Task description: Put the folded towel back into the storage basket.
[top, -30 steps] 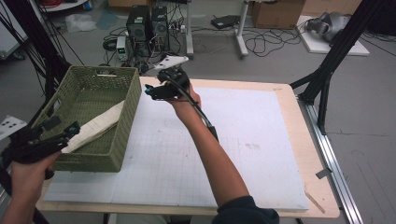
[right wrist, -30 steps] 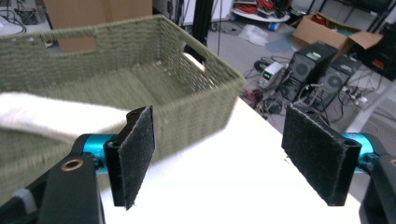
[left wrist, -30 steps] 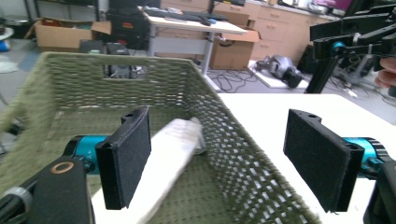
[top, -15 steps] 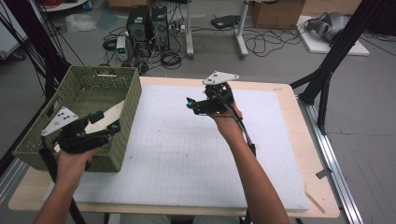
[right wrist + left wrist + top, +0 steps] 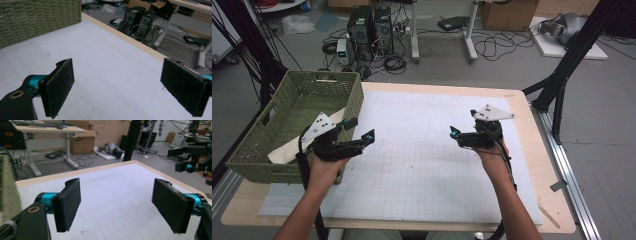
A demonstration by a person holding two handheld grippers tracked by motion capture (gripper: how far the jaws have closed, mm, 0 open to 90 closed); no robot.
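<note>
Tongs, left (image 5: 360, 129): I see them wide open with nothing between the pads, held over the worktop (image 5: 532, 165) at about 8 o'clock in the high view, just beside the basket's near right corner. In the left gripper view the same left tongs (image 5: 116, 207) show two black pads well apart, bare white mat between them.

Tongs, right (image 5: 454, 134): I see them wide open as well, gripping nothing, at about 3 o'clock of the mat's middle, pointing toward 9 o'clock. Their jaws have just been opening, with nothing between them. In the right gripper view the right tongs (image 5: 125, 87) frame bare mat only.

Basket (image 5: 272, 145): green woven, open-topped, standing on the worktop at 9 to 10 o'clock in the high view, its far end at the table's far left corner. Its woven wall (image 5: 37, 20) appears at 10 o'clock in the right gripper view.

Pale flat piece (image 5: 294, 145): lies inside the basket, slanting from its near left toward its right wall; I cannot tell what it is.

White gridded mat (image 5: 422, 165): covers most of the worktop, both tongs above it.
</note>
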